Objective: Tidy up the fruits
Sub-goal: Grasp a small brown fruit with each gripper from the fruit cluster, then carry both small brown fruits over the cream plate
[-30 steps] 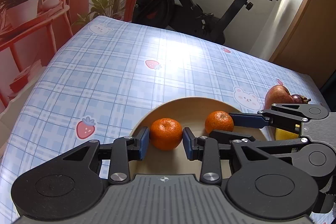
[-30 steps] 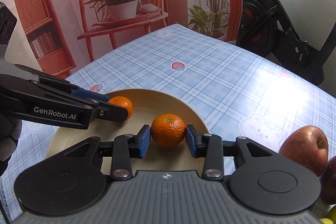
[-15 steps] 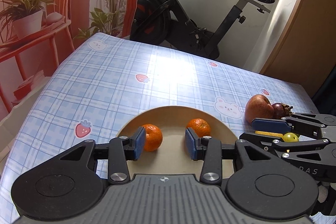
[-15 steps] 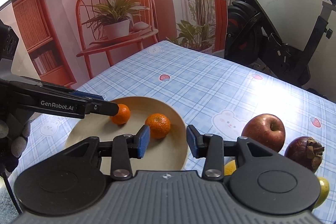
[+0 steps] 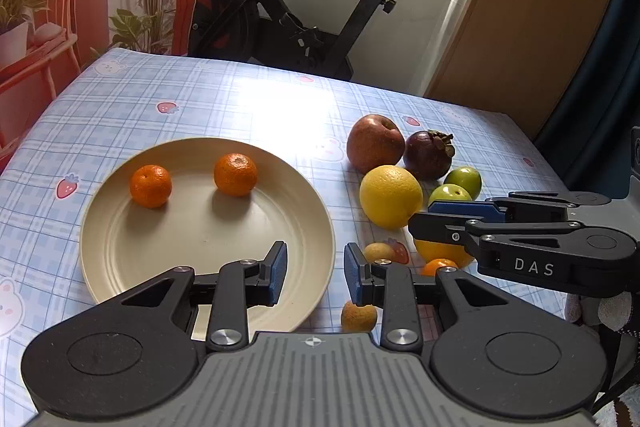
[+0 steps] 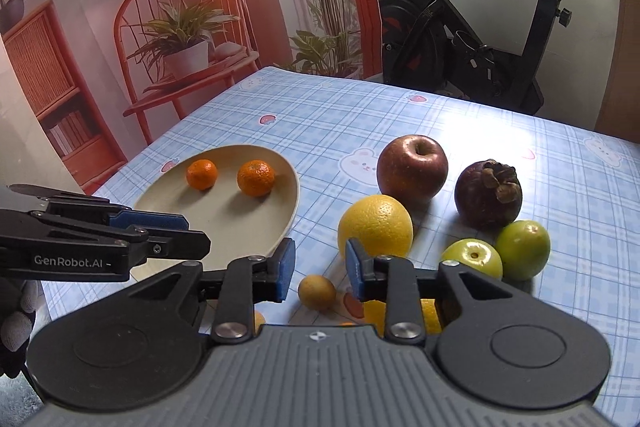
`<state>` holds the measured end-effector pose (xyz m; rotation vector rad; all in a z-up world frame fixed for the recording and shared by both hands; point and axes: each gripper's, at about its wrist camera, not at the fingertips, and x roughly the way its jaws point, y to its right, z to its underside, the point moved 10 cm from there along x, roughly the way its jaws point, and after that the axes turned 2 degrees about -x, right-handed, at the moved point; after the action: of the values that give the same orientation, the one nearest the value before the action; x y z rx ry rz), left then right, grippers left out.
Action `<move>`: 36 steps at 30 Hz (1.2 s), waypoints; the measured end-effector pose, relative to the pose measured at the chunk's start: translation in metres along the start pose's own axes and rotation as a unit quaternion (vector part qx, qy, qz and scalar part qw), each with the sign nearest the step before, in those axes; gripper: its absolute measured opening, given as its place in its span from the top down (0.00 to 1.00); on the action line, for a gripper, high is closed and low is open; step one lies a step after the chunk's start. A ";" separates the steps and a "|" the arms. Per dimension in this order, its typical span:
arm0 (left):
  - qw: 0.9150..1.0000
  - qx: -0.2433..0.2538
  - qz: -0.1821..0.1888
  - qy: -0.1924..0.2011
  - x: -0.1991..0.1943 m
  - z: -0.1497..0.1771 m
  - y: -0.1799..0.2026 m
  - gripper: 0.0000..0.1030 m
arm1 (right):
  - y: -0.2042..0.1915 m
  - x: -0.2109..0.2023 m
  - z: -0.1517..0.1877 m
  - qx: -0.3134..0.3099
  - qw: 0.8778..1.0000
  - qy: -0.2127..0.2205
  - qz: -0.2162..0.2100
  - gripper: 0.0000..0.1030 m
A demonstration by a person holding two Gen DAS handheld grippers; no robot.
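Two mandarins (image 5: pixel 151 185) (image 5: pixel 235 174) lie on the beige plate (image 5: pixel 208 239), apart from each other. My left gripper (image 5: pixel 316 275) hangs over the plate's near rim, its jaws closing with nothing between them. My right gripper (image 6: pixel 320 269) is above the loose fruit beside the plate, jaws also closing on nothing; a small tan fruit (image 6: pixel 317 291) lies on the cloth below the gap. To the right of the plate sit a red apple (image 6: pixel 412 167), a mangosteen (image 6: pixel 488 193), a yellow orange (image 6: pixel 375 227) and two green fruits (image 6: pixel 472 257) (image 6: pixel 522 249).
The table has a blue checked cloth (image 5: pixel 200 107). More small fruit (image 5: pixel 359 315) lies half hidden under the grippers. An exercise bike (image 5: pixel 280 19) stands beyond the far edge, a red chair with a potted plant (image 6: pixel 180 43) to the left.
Both grippers let go of their mandarins and drew back from the plate toward the right. The mandarins stay on the plate. The loose fruit pile came into view.
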<state>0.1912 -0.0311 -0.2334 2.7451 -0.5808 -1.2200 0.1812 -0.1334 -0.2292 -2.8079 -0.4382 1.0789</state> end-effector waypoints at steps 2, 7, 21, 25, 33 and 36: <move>1.000 0.019 0.001 -0.002 0.000 0.007 0.008 0.68 | 0.002 -0.004 0.005 0.004 1.000 0.003 0.001 0.74; 0.999 0.047 0.010 -0.014 0.001 0.025 0.025 0.68 | 0.010 -0.015 0.012 0.032 0.999 0.014 -0.001 0.81; 0.996 0.073 0.007 -0.051 0.023 0.045 0.043 0.67 | 0.017 -0.028 0.022 0.073 0.997 0.026 -0.007 0.81; 0.996 0.075 0.000 -0.054 0.030 0.045 0.044 0.67 | 0.017 -0.027 0.023 0.076 0.997 0.027 -0.008 0.81; 0.996 0.070 -0.002 -0.057 0.038 0.047 0.040 0.74 | 0.019 -0.029 0.022 0.078 0.997 0.028 -0.009 0.81; 0.997 0.067 0.002 -0.048 0.033 0.046 0.040 0.74 | 0.020 -0.028 0.023 0.082 0.996 0.026 -0.011 0.81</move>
<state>0.1659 -0.0774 -0.2786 2.8040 -0.7011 -1.3671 0.1503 -0.1614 -0.2327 -2.6755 -0.3568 0.9868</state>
